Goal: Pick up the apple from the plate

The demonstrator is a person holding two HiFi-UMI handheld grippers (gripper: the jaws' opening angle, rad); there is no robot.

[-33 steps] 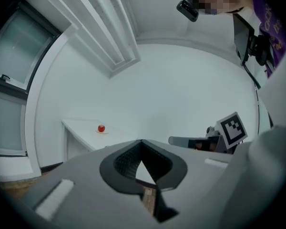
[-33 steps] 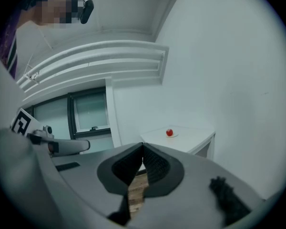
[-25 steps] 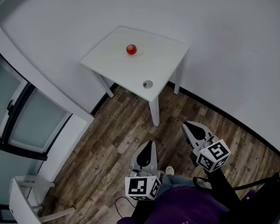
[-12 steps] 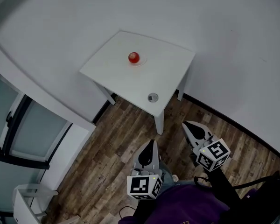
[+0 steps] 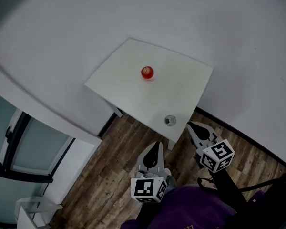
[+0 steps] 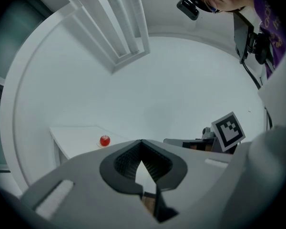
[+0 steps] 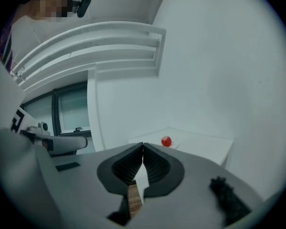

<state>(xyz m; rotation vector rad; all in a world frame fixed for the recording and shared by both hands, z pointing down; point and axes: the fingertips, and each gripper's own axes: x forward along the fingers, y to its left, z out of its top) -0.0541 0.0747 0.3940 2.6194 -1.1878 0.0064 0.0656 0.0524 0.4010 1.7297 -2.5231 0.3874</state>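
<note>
A red apple (image 5: pixel 147 72) sits on a small pale plate (image 5: pixel 150 78) near the middle of a white square table (image 5: pixel 186 85). Both grippers are held low over the wood floor, short of the table. My left gripper (image 5: pixel 155 146) points at the table's near edge, jaws shut and empty. My right gripper (image 5: pixel 192 126) is by the table's near corner, also shut with nothing in it. The left gripper view shows the apple (image 6: pixel 105 140) far off past the closed jaws (image 6: pixel 141 142). In the right gripper view the apple (image 7: pixel 166 141) lies beyond the closed jaws (image 7: pixel 143 145).
A small round metal object (image 5: pixel 169 120) lies near the table's front corner. The table stands against a white wall. A glazed door or window frame (image 5: pixel 24 142) runs along the left, and a white chair (image 5: pixel 28 209) stands at the lower left.
The person has walked toward the table: it and the apple sit nearer and lower in the head view. Both grippers came forward with it, still shut.
</note>
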